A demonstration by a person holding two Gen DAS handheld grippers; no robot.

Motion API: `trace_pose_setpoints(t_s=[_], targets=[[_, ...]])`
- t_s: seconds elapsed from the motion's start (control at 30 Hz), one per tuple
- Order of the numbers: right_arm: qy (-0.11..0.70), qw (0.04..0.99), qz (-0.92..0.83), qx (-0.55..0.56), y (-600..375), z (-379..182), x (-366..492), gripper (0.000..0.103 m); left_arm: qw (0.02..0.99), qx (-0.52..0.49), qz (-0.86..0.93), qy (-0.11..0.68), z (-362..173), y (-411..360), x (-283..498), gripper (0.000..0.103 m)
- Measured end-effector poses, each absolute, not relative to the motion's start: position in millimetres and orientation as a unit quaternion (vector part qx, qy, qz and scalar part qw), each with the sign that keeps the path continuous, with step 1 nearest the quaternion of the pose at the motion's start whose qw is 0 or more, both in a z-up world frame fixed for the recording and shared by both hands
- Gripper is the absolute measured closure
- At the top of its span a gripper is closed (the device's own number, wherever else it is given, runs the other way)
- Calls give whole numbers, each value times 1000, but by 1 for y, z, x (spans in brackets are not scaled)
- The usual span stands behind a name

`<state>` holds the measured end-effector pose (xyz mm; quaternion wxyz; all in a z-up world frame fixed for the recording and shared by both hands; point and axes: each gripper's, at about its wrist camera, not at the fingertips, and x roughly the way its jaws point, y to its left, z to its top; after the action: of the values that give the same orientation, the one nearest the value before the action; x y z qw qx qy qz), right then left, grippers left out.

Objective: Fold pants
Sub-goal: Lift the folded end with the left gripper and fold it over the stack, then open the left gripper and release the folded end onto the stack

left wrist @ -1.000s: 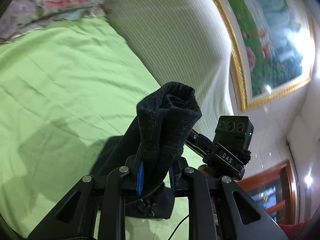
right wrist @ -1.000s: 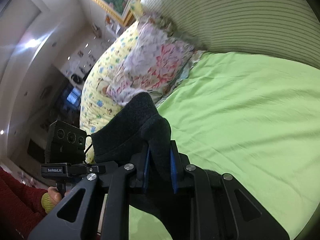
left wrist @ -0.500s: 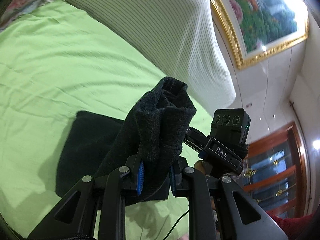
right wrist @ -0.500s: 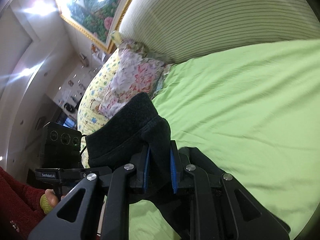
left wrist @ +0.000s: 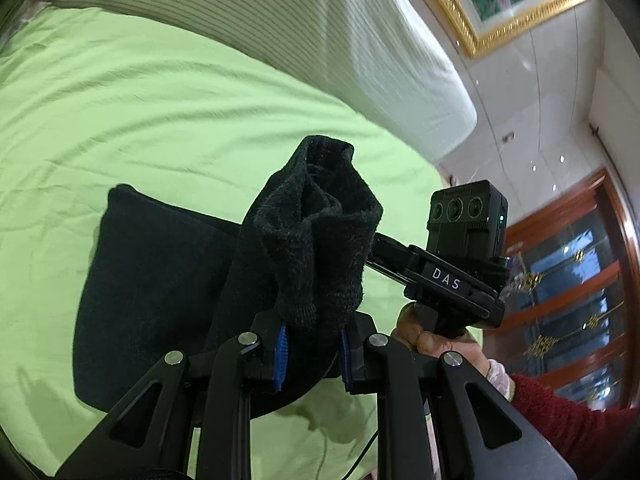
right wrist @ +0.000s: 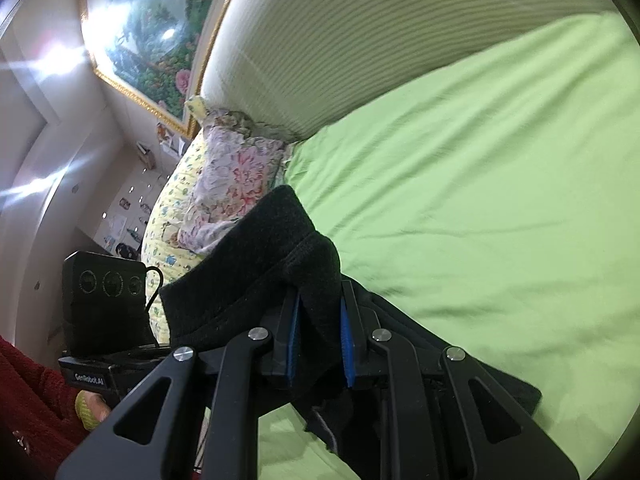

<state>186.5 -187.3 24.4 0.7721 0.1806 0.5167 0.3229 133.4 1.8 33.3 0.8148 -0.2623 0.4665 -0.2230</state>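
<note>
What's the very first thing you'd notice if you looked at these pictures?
The bright green sheet fills most of both views. On it lie fuzzy black pants, and each end of them is pinched up: one bunch in the left gripper, another in the right gripper. Behind, a flowery pillow leans by the striped headboard.

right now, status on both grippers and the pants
Left gripper shut on pants. Right gripper shut on pants too. Held edge raised, rest lying on green sheet. Nothing in the way.
</note>
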Motion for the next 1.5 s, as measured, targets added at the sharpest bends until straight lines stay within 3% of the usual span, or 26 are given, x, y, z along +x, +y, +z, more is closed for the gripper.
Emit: trace_pose_setpoints(t_s=[0.27,0.43,0.73,0.83,0.97,1.03,1.1,1.17,1.5], targets=[[524,779,291,182,-210,13,175,79,813,-228,-223,487,20,-29,147,84],[533,784,264,178,-219,10,170,78,815,-193,-234,494,14,-52,148,74],[526,800,199,209,-255,13,152,78,801,-167,-249,519,-2,-86,155,68],[517,806,183,222,-265,19,144,78,792,-171,-260,526,-5,-94,158,56],[514,811,161,229,-274,25,132,78,784,-171,-277,529,-2,-106,159,47],[514,812,149,235,-277,26,127,70,779,-168,-287,531,1,-110,159,44],[509,815,136,241,-281,29,121,52,777,-168,-293,531,3,-109,157,42],[504,821,124,239,-283,34,117,47,775,-171,-294,532,5,-108,157,38],[499,834,100,212,-262,52,108,39,783,-211,-267,521,13,-68,158,34]])
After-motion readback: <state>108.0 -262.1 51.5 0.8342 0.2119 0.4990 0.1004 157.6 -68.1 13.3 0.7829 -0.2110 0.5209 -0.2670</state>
